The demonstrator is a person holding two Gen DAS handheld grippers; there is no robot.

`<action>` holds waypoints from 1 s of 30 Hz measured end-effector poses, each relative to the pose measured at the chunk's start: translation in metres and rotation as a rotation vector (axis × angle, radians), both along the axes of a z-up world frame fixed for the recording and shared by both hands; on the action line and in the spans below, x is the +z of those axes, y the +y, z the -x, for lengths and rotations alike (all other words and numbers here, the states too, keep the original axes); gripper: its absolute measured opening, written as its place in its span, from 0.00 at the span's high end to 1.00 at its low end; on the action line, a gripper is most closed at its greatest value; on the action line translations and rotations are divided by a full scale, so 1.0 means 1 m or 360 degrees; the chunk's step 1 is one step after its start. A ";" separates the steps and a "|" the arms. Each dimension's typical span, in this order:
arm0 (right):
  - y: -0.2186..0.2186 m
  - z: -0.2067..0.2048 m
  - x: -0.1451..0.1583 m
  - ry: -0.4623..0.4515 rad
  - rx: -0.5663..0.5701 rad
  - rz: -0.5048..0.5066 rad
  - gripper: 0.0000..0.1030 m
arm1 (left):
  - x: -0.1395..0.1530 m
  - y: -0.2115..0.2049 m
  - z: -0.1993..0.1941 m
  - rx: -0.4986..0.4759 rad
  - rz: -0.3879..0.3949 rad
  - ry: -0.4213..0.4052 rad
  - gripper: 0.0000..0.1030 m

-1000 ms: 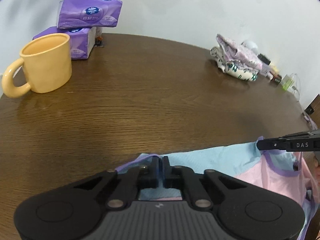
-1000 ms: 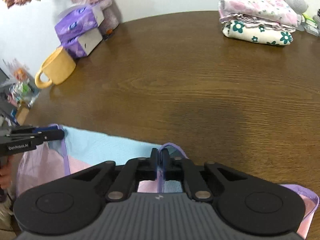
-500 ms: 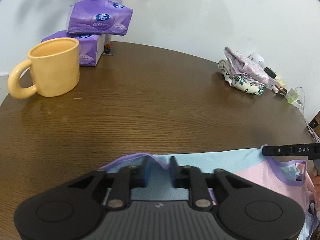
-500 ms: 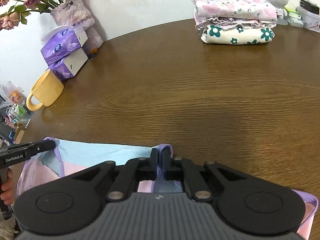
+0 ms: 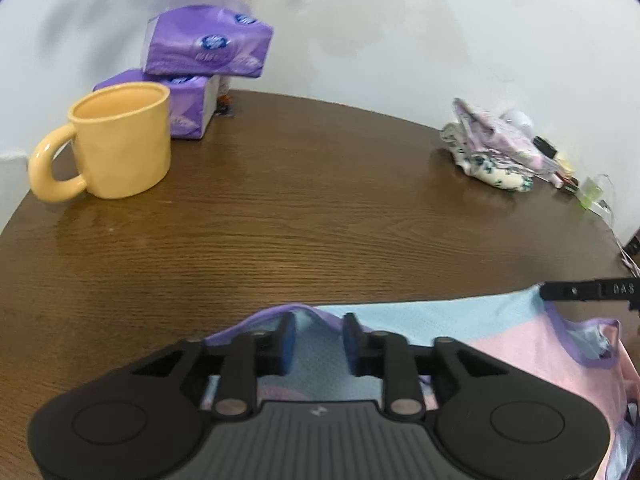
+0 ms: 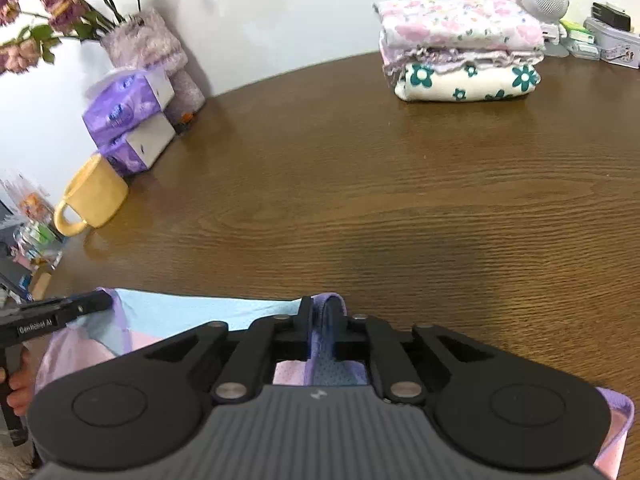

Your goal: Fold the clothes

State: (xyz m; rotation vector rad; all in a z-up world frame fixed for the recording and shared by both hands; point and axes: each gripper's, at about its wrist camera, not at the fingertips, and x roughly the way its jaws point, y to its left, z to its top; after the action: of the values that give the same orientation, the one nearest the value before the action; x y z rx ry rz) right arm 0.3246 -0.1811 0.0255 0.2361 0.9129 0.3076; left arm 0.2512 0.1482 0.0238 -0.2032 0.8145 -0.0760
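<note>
— Left gripper (image 5: 318, 340)?
— Jaws opening, apart over the garment (image 5: 460, 320) at the table's (image 5: 320, 220) near edge.
— Right gripper (image 6: 323, 330)?
— Opening too, purple trim between, perhaps still pinched.
— Yellow mug (image 5: 120, 144)?
— Upright, seemingly empty

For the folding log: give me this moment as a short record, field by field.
surface: brown wooden table
garment: pink, blue and purple top, flat at the near edge
left gripper: jaws opening, pads clear of the purple hem
right gripper: jaws opening, hem loop between them
folded pile: far right, three pieces
mug: yellow, upright, far left
tissue packs: two, stacked behind the mug
</note>
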 end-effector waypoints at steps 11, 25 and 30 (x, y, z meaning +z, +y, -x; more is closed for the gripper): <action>0.005 -0.002 -0.006 0.0022 0.0033 0.0041 0.91 | 0.001 0.007 0.020 -0.0001 -0.0064 0.0009 0.73; 0.021 0.053 0.008 -0.0102 0.0282 0.0109 0.70 | 0.000 0.026 0.071 -0.0123 -0.0338 0.0014 0.79; 0.019 0.054 -0.004 -0.0090 0.0248 0.0153 0.71 | 0.000 0.033 0.082 -0.0088 -0.0428 0.0010 0.80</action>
State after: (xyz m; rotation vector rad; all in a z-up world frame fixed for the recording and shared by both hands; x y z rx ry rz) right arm 0.2707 -0.1626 0.0213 0.0672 0.8894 0.4113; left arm 0.1694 0.1815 0.0235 0.0731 0.8280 -0.0173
